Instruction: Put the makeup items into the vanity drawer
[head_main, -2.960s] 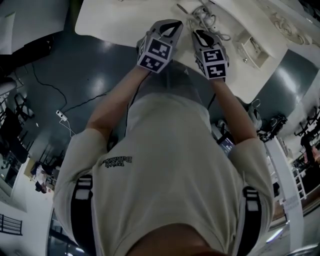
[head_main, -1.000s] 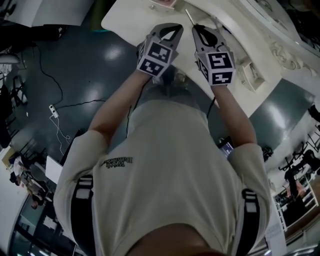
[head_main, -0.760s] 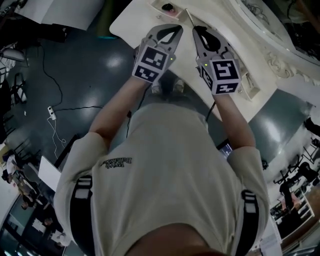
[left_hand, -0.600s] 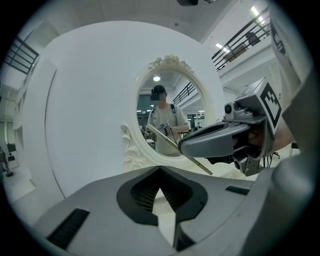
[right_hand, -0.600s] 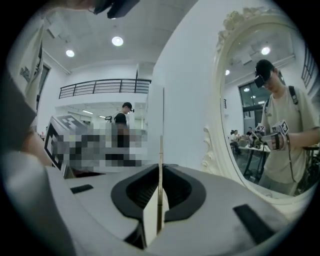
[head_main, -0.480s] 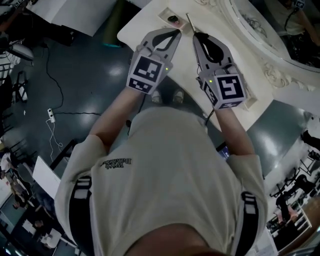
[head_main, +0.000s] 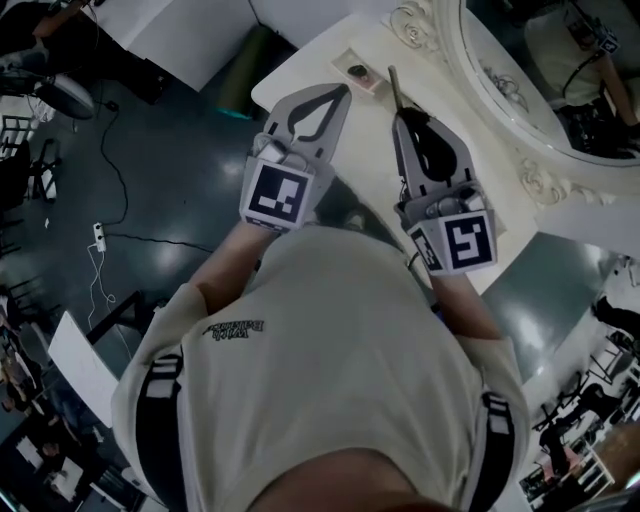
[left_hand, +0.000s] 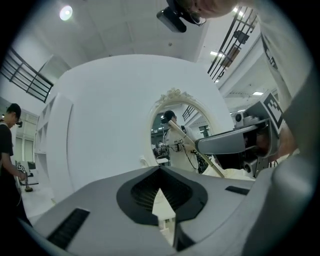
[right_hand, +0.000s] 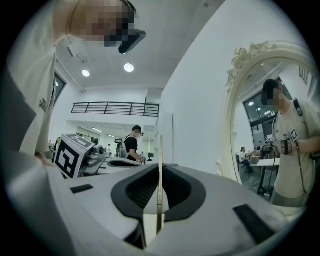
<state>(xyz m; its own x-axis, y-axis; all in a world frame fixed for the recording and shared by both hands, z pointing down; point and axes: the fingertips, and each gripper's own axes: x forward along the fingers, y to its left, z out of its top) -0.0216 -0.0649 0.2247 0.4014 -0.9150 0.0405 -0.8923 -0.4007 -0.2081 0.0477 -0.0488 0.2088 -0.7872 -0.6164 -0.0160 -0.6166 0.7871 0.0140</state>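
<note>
Presently, step in hand: I judge this to be the carry step, with one makeup item gripped and not yet put away.
Right hand-held gripper (head_main: 407, 116): narrow, its jaws clamped on a thin stick (head_main: 393, 85). In the right gripper view the stick stands upright between the pads and projects past the tips.
Thin stick: pale and slender, probably a brush handle or liner pencil. I cannot tell which. It is in the air above the counter (head_main: 368, 135), touching nothing but the pads.
Left hand-held gripper (head_main: 337, 92): jaws together at the tips, with nothing between them in the left gripper view. It hangs beside the right one, level with it.
Small shallow box (head_main: 358, 73): it lies on the counter beyond both tips, with a dark round spot in it. I judge it to be another makeup item.
Mirror (head_main: 520, 60): ornate frame, standing at the back of the counter to the right.
Vanity drawer: not visible in any view. I cannot say whether it is open.
Next move: I need to find the drawer front. If it is closed, I use the empty left hand-held gripper to pull it out, then lower the stick over the opening and part the right jaws.
Caution: the stick is thin and may pivot in the pads.
</note>
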